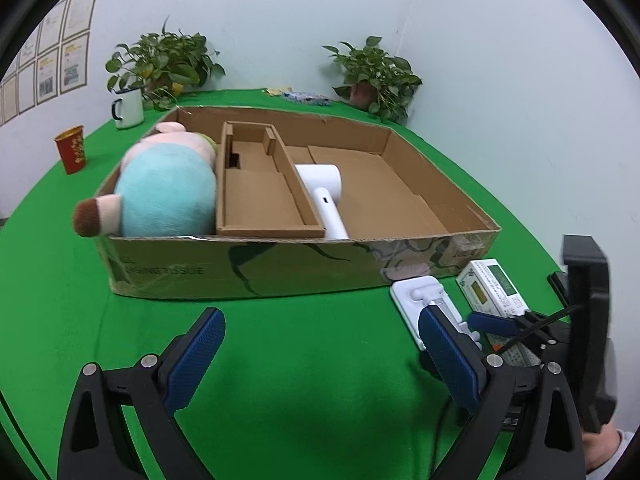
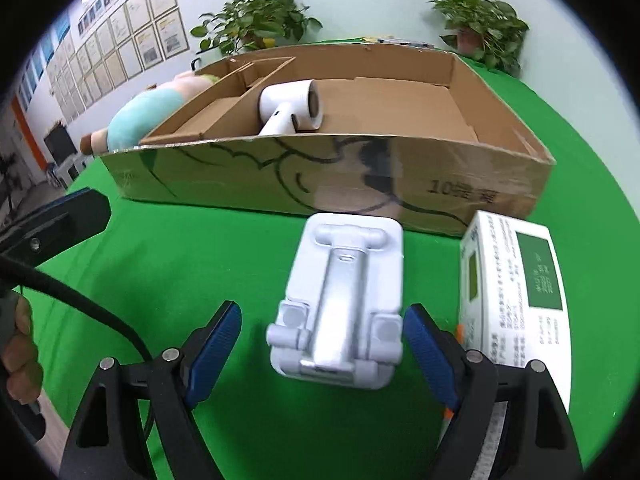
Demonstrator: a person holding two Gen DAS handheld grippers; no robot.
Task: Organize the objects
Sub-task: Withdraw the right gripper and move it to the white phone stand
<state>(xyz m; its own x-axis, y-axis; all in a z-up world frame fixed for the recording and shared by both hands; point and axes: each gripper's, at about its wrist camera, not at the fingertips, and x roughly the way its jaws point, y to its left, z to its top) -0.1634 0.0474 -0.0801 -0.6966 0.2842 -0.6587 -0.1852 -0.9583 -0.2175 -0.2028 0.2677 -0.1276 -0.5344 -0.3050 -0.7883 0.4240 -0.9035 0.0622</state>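
Note:
A white folding phone stand (image 2: 344,300) lies on the green table in front of a wide cardboard box (image 2: 328,176). My right gripper (image 2: 324,344) is open, its blue pads on either side of the stand's near end, not closed on it. A white and green carton (image 2: 516,292) lies just right of the stand. The box (image 1: 248,268) holds a plush toy (image 1: 164,188) at the left and a white hair dryer (image 1: 326,196) beside a cardboard insert (image 1: 260,196). My left gripper (image 1: 320,356) is open and empty over bare green cloth. The stand (image 1: 424,300) and carton (image 1: 494,288) show at its right.
Two potted plants (image 1: 164,64) (image 1: 372,76) stand at the table's back. A white enamel mug (image 1: 128,108) and a red cup (image 1: 72,148) stand at the back left. Small packets (image 1: 304,96) lie behind the box. The right side of the box floor is bare cardboard.

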